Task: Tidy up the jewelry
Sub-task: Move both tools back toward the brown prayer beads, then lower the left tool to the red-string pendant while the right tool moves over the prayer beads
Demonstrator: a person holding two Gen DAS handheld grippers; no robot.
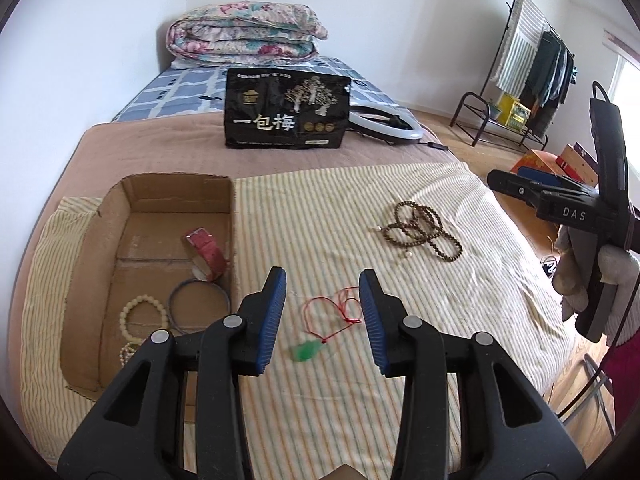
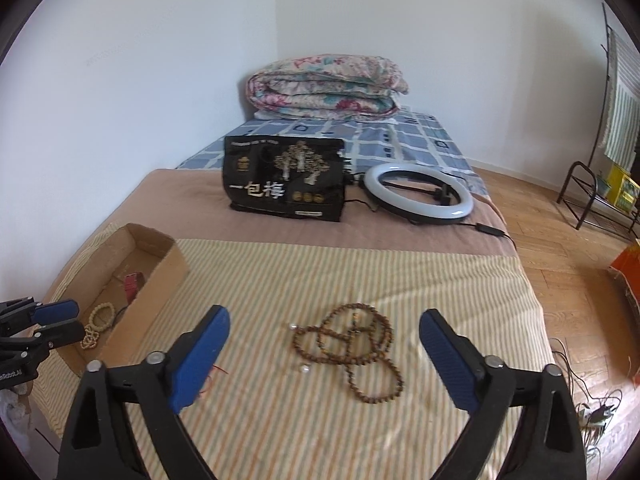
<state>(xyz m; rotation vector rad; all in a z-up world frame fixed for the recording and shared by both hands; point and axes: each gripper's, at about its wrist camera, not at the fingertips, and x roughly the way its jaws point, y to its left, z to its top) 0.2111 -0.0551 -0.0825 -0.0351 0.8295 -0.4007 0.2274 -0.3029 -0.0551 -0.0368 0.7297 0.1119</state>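
Observation:
My left gripper (image 1: 323, 280) is open above the striped cloth (image 1: 400, 360). A red cord necklace (image 1: 336, 312) with a green pendant (image 1: 308, 350) lies on the cloth between its blue pads, untouched. To its left is a cardboard box (image 1: 176, 192) holding a red watch strap (image 1: 204, 254), a bluish bangle (image 1: 200, 306) and a cream bead bracelet (image 1: 144, 316). My right gripper (image 2: 326, 316) is wide open over a tangle of brown bead necklaces (image 2: 348, 344), with nothing in its grip. Beside the box (image 2: 160, 280), the left gripper (image 2: 64, 320) shows at the right wrist view's left edge.
A black snack bag (image 1: 286, 110) and a ring light (image 2: 418, 192) with its cable lie further back on the bed. A folded floral quilt (image 1: 244, 34) sits at the head. The bed edge drops to wooden floor (image 2: 560, 264) on the right, with a clothes rack (image 1: 532, 68) beyond.

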